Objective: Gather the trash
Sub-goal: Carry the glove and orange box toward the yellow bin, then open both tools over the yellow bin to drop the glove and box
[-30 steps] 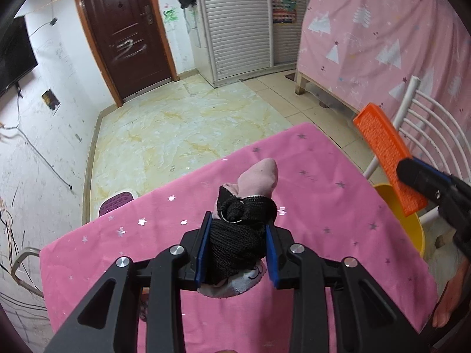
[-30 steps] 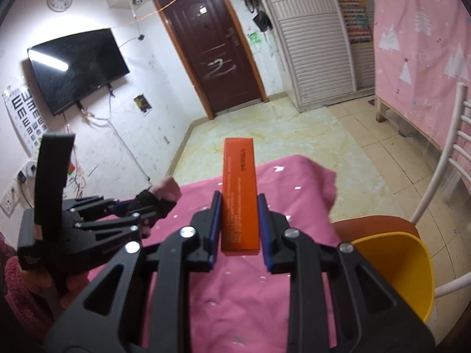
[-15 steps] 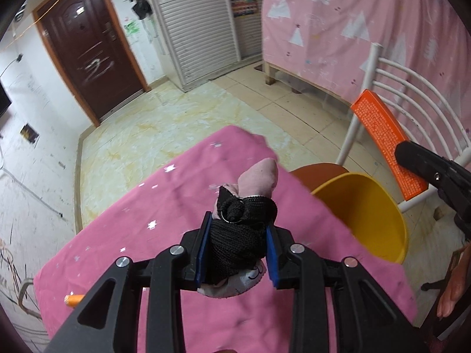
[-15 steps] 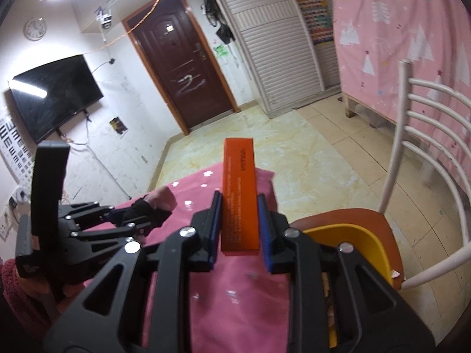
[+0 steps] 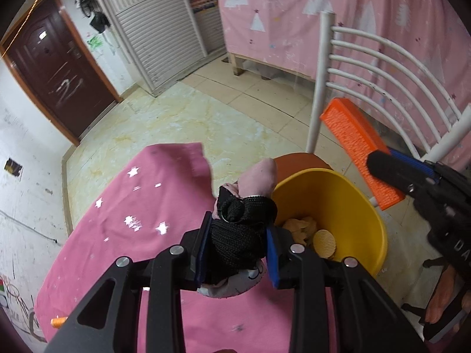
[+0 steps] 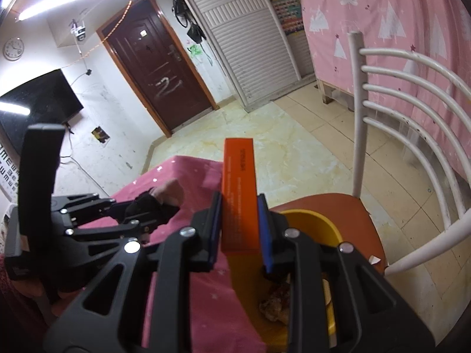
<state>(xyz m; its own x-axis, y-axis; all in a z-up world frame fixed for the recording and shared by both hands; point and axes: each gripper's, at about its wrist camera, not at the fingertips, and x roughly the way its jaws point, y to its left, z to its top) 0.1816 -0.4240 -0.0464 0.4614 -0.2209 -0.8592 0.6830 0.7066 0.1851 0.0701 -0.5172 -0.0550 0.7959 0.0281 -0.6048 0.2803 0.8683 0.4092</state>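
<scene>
L gripper (image 5: 238, 250) clamps a black-and-pink sock bundle (image 5: 241, 229) between both pads, poking out toward 12 o'clock; yellow bin (image 5: 365, 206) sits at its 2 o'clock, just beside. R gripper (image 6: 240, 231) pinches one orange box (image 6: 239, 194), sticking out at 12; bin rim (image 6: 318, 220) at its 4 o'clock. Count: 2 grippers, 1 bundle, 1 box, 1 bin, 1 white chair (image 6: 382, 117).

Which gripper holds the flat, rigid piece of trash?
The right gripper: it clamps the long orange box, stiff and straight. The left gripper holds a soft bundle of black and pink cloth instead.
</scene>
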